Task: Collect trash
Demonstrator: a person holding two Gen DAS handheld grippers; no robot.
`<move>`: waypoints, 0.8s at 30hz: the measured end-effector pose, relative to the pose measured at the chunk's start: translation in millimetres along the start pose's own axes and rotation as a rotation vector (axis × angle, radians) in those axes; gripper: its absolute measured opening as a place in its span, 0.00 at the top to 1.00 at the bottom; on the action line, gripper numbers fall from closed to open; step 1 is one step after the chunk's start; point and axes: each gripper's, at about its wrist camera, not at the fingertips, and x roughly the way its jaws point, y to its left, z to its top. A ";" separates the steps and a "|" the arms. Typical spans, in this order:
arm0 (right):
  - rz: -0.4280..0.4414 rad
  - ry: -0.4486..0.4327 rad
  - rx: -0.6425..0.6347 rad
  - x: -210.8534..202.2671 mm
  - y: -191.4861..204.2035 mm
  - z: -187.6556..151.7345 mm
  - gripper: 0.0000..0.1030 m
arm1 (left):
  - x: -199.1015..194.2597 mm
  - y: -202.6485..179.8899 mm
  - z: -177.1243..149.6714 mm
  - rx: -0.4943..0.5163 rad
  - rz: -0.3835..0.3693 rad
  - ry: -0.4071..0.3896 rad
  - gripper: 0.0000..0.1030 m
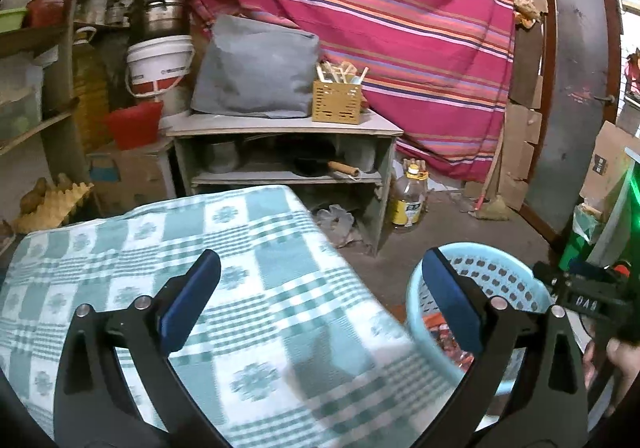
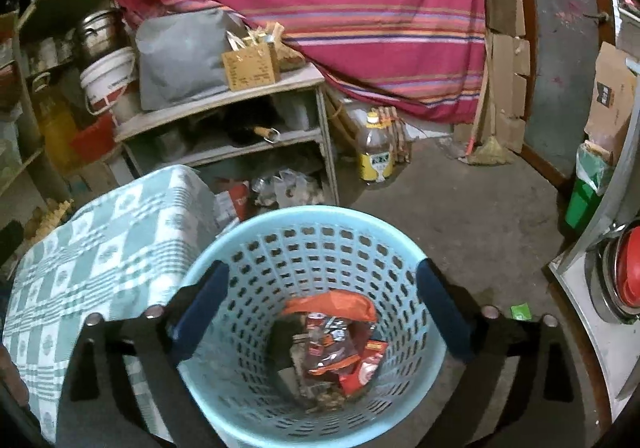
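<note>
A light blue perforated basket (image 2: 320, 219) stands on the floor beside a table draped in a green-and-white checked cloth (image 2: 100, 248). Inside it lie red and orange wrappers (image 2: 336, 340). My right gripper (image 2: 322, 312) hovers over the basket's mouth, open wide with nothing between its blue pads. In the left wrist view, my left gripper (image 1: 316, 304) is open and empty above the checked cloth (image 1: 160, 248), its right finger over the basket (image 1: 500, 260). The other gripper's black body (image 1: 588, 300) and a hand show at the right edge.
A grey shelf unit (image 1: 280, 151) with a grey bag and a yellow utensil holder stands behind the table. An oil bottle (image 2: 374, 151) sits on the concrete floor. A small green scrap (image 2: 520, 312) lies on the floor right of the basket. A striped red cloth hangs behind.
</note>
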 end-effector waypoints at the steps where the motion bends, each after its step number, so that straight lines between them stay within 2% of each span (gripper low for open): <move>1: 0.003 -0.018 -0.014 -7.0 7.0 -0.2 0.06 | -6.9 5.6 -2.4 -0.001 0.005 -0.006 0.05; 9: 0.040 -0.104 -0.048 -53.8 49.9 -11.7 0.05 | -58.8 59.8 -28.4 -0.016 0.075 -0.009 0.05; 14: 0.100 -0.123 -0.076 -85.8 82.9 -29.0 0.04 | -94.4 94.5 -51.0 -0.071 0.117 -0.021 0.05; 18: 0.189 -0.104 -0.119 -99.4 110.1 -52.7 0.05 | -116.1 120.9 -67.2 -0.158 0.090 0.000 0.05; 24: 0.264 -0.109 -0.179 -118.5 149.9 -92.5 0.05 | -147.0 145.6 -93.5 -0.195 0.200 -0.009 0.05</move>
